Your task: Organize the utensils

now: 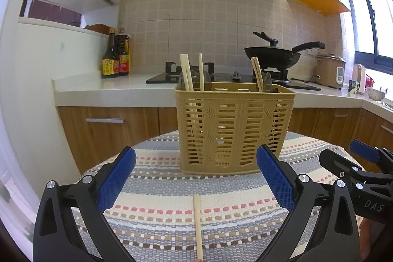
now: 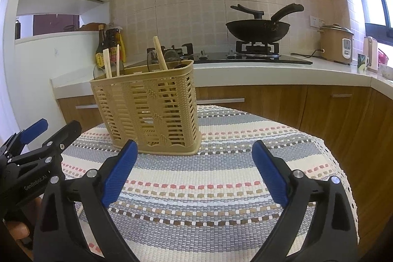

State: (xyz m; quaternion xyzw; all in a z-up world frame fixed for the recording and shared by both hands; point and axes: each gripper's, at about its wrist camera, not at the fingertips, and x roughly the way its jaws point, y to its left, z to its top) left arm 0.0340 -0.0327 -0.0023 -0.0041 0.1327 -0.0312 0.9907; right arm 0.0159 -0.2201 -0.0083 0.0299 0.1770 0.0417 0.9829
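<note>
A tan plastic utensil basket [image 1: 233, 129] stands on the striped tablecloth [image 1: 172, 190], holding upright wooden chopsticks [image 1: 186, 73] and spoons. One loose chopstick [image 1: 198, 225] lies on the cloth between the fingers of my left gripper [image 1: 196, 178], which is open and just short of the basket. My right gripper [image 2: 195, 173] is open and empty over bare cloth, with the basket [image 2: 149, 109] ahead to its left. The right gripper also shows at the right of the left wrist view [image 1: 353, 163], and the left gripper shows at the left of the right wrist view [image 2: 36, 139].
Behind the table runs a kitchen counter [image 1: 110, 87] with sauce bottles [image 1: 115, 58], a gas hob with a black wok [image 1: 272, 55], and a rice cooker [image 1: 330, 70]. Wooden cabinets stand below. The table edge [image 2: 343, 163] drops off at the right.
</note>
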